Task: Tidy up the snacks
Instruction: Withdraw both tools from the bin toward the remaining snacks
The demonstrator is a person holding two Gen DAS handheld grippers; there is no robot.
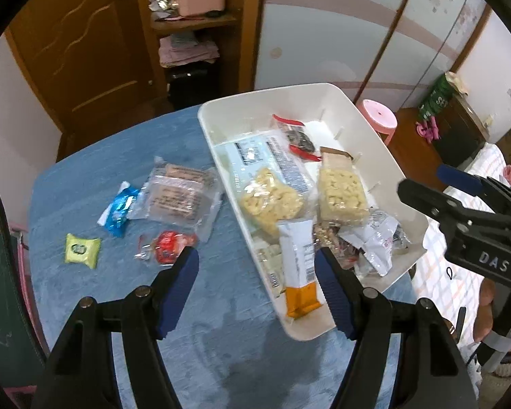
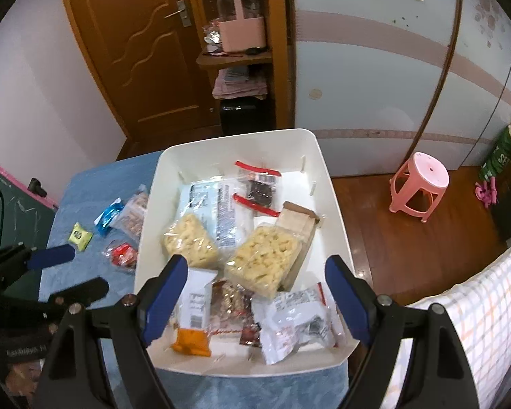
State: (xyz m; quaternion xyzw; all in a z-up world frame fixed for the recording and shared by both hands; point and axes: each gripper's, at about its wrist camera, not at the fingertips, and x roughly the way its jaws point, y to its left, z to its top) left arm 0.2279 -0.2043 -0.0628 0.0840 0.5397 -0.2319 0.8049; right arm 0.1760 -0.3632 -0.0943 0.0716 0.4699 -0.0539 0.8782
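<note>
A white bin (image 1: 388, 156) (image 2: 327, 167) stands on the blue tablecloth (image 1: 221, 327) and holds several snack packs, among them a white and orange bar (image 1: 299, 269) (image 2: 195, 313) and two bags of pale puffs (image 1: 340, 194) (image 2: 264, 262). Loose on the cloth to its left lie a clear cracker pack (image 1: 180, 197), a blue wrapper (image 1: 120, 209), a red candy (image 1: 168, 247) (image 2: 122, 254) and a yellow-green packet (image 1: 82, 250) (image 2: 80, 236). My left gripper (image 1: 257, 266) is open and empty above the bin's near left edge. My right gripper (image 2: 257, 272) is open and empty above the bin.
A pink stool (image 2: 420, 185) stands on the wooden floor to the right. A checked bedcover (image 2: 477, 323) lies at the right. A wooden door (image 2: 136, 51) and a shelf with a pink basket (image 2: 241, 30) stand behind the table.
</note>
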